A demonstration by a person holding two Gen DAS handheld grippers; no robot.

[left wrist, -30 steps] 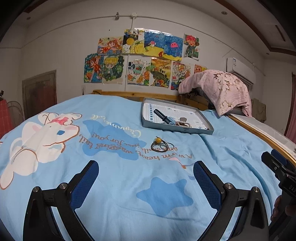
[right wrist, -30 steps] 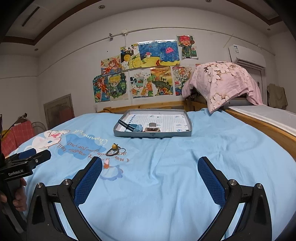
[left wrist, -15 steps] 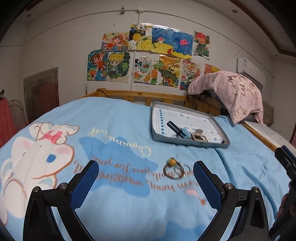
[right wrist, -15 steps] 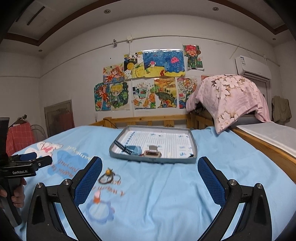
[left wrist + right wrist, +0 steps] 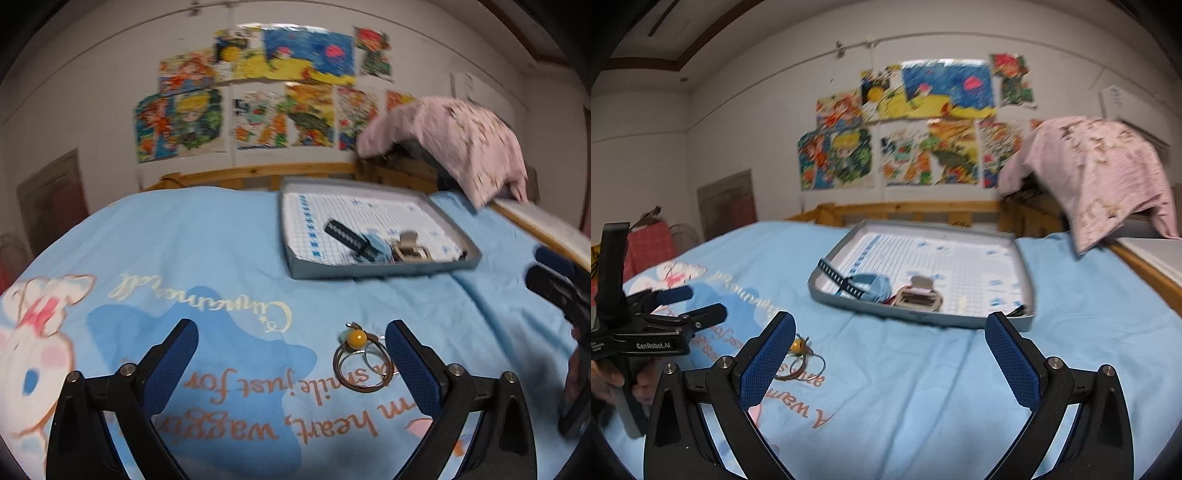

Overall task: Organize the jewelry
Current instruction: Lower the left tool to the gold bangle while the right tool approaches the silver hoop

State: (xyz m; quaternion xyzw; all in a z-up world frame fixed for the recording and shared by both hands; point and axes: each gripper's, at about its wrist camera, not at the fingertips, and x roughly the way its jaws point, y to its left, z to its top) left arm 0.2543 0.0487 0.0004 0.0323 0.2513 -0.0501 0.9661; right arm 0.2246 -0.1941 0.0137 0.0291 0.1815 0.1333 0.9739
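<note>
A wire bracelet with a yellow bead (image 5: 361,360) lies on the blue bedspread, just left of my left gripper's right pad (image 5: 412,363). My left gripper (image 5: 291,363) is open and empty, low over the bed. The bracelet also shows in the right wrist view (image 5: 801,360), beside my right gripper's left pad (image 5: 768,362). My right gripper (image 5: 890,363) is open and empty. A grey tray (image 5: 373,271) lies beyond, holding a dark strap (image 5: 349,236), a blue item (image 5: 376,243) and a beige clasp piece (image 5: 408,251). The tray also shows in the right wrist view (image 5: 923,319).
A pink cloth (image 5: 458,144) drapes over something at the bed's far right corner. A wooden bed rail (image 5: 258,173) runs along the back. Posters cover the wall. The left gripper body (image 5: 646,332) shows at the left of the right wrist view.
Both grippers have moved forward and down toward the bracelet and tray. The bracelet now lies between the left gripper's fingers near its right pad. Both stay open.
</note>
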